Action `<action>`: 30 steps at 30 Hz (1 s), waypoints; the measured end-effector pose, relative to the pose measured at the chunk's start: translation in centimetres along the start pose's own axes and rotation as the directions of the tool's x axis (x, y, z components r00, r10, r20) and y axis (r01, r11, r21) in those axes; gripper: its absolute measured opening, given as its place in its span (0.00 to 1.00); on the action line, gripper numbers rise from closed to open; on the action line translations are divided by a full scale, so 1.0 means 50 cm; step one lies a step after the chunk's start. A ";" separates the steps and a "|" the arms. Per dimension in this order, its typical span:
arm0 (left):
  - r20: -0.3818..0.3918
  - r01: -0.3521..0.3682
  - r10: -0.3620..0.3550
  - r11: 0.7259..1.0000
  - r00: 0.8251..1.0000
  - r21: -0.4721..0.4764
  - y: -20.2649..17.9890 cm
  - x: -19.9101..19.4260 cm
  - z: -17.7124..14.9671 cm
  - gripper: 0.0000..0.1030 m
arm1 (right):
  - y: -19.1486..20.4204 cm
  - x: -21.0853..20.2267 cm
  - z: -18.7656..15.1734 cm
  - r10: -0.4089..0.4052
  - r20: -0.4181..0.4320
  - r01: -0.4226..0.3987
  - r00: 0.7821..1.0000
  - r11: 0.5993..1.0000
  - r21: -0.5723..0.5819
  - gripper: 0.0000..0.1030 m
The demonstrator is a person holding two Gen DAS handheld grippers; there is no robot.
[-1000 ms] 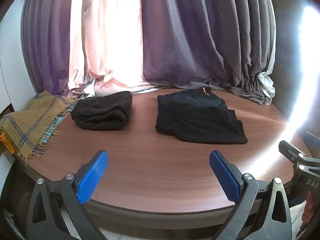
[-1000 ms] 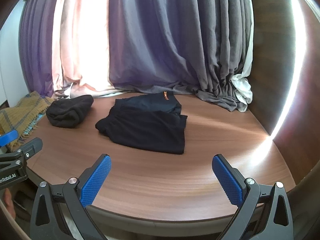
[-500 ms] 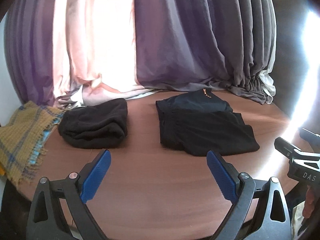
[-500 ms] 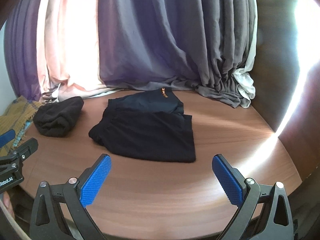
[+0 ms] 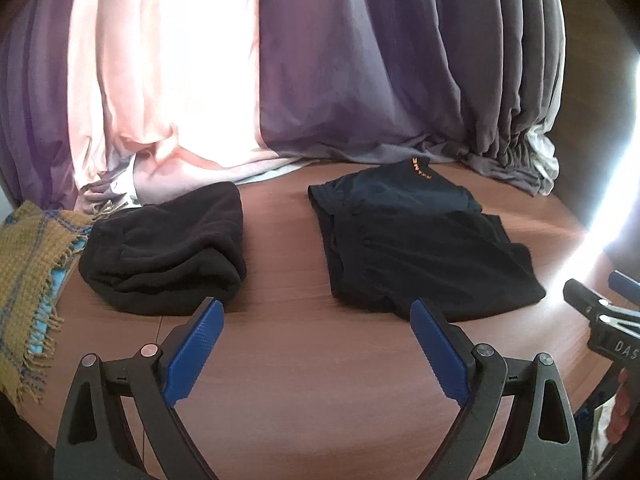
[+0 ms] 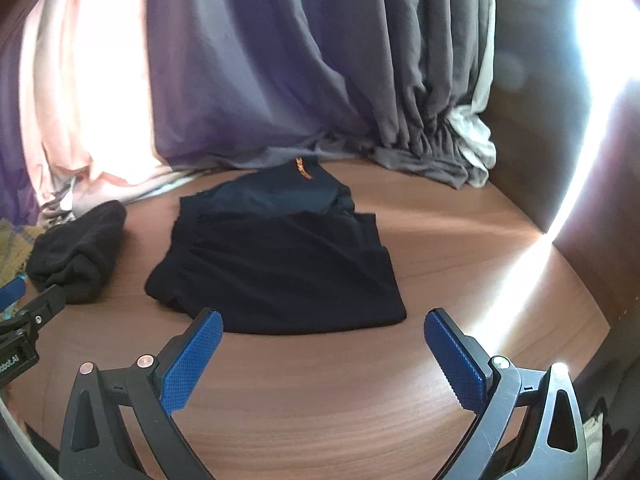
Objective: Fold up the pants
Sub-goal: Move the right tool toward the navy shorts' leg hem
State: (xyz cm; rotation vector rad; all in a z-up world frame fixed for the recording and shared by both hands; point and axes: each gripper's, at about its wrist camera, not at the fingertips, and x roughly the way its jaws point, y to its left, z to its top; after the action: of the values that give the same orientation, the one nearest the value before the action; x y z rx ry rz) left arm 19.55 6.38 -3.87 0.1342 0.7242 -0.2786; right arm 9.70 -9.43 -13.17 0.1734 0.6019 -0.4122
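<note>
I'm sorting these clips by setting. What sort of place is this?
Probably a room in a home, by a window. Floor-length curtains with daylight behind them pool onto a round wooden table, where dark pants, a folded black garment and a fringed plaid blanket lie.

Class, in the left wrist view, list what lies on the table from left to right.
Yellow plaid blanket → bundled black garment → black pants → right gripper at the frame's edge.

Harsh backlight through the curtains [image 5: 168,80]; blown-out glare at right; fisheye-bent edges; slight blur
</note>
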 end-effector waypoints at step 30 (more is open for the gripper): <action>-0.194 0.050 -0.047 0.999 0.980 0.008 -0.061 0.245 0.047 0.73 | -0.121 0.250 0.022 -0.071 -0.258 0.103 0.964 0.988 0.115 0.96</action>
State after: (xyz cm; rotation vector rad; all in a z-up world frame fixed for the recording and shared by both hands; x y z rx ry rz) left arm 28.90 0.43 -10.40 0.1573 0.9205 -0.3197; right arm 17.04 -19.25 -19.81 0.3261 0.8376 -0.5188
